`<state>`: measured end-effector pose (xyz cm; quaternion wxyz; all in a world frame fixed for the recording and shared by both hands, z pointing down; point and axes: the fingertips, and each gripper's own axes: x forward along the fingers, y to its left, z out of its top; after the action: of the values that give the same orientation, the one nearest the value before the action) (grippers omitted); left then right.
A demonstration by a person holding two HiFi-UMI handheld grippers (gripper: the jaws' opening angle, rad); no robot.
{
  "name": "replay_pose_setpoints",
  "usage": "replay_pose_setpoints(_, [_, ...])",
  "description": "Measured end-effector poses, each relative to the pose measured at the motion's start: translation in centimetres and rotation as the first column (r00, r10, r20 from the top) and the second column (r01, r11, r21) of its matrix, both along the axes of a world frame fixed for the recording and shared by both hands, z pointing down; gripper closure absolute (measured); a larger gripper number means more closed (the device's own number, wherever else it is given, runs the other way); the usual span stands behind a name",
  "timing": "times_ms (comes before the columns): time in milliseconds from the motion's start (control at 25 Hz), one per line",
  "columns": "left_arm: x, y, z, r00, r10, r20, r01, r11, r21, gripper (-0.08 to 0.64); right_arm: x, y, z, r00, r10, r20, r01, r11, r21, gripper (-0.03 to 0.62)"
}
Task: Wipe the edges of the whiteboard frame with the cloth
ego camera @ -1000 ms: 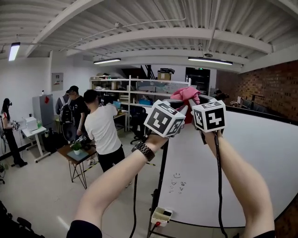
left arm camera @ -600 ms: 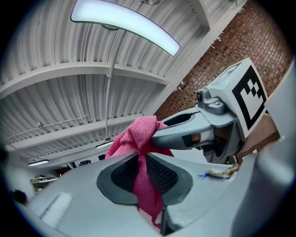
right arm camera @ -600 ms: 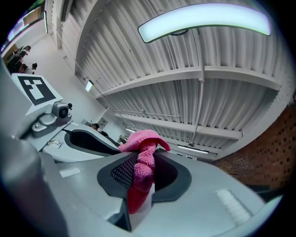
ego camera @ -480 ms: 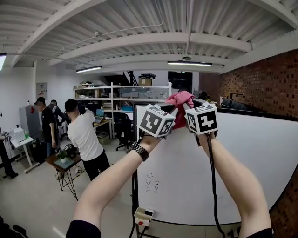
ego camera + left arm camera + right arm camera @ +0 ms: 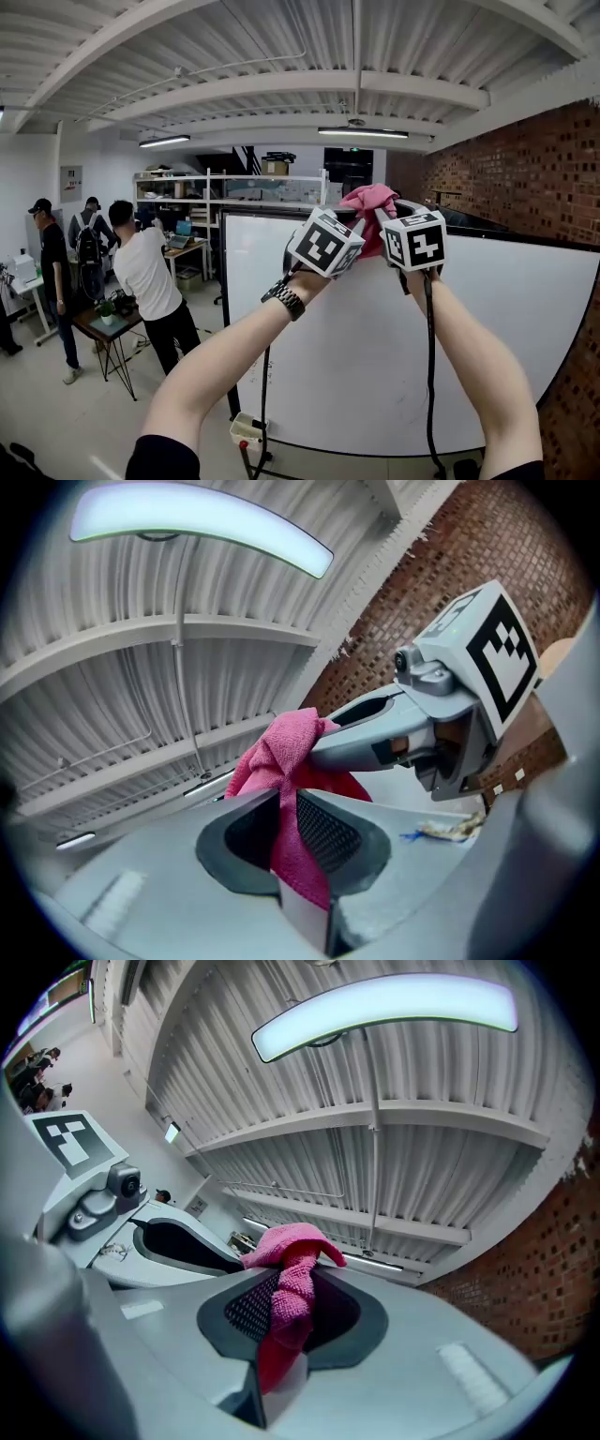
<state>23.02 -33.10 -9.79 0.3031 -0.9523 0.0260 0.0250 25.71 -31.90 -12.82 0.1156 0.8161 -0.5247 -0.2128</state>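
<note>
The left gripper [image 5: 289, 808] and right gripper [image 5: 281, 1321] each pinch the pink cloth [image 5: 367, 201], raised at twelve o'clock along the top edge of the whiteboard [image 5: 375, 356]

I logged three people at the left of the head view: a person in a white shirt [image 5: 145, 267] facing away, a person in a dark cap [image 5: 45, 246], and a person with a backpack [image 5: 89, 234]. A small table [image 5: 94, 328] carrying a potted plant [image 5: 106, 307] stood just beside the first. Shelving [image 5: 234, 187] stood behind them. A brick wall [image 5: 506, 173] ran along the right, and a strip light [image 5: 361, 132] hung from the ribbed ceiling [image 5: 281, 47].
</note>
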Motion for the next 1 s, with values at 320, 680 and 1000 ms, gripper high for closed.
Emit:
replay_pose_setpoints(320, [3.4,1.6,0.4,0.997,0.068,0.027,-0.07,0.994,0.083,0.508,3.5,2.6,0.4,0.993,0.114,-0.034,-0.114,0.993,0.005,0.52])
replay_pose_setpoints(680, [8.4,8.2,0.1,0.983,0.174,0.062,-0.179,0.979,0.097,0.534,8.2,8.7,0.1,0.979,0.197,-0.058,-0.199,0.98,-0.016,0.52])
replay_pose_setpoints(1000, [14.5,16.8,-0.2,0.983,0.164,0.082,-0.171,0.982,0.084,0.534,13.4,17.2,-0.1,0.974,0.2,-0.105,-0.205,0.978,-0.034,0.52])
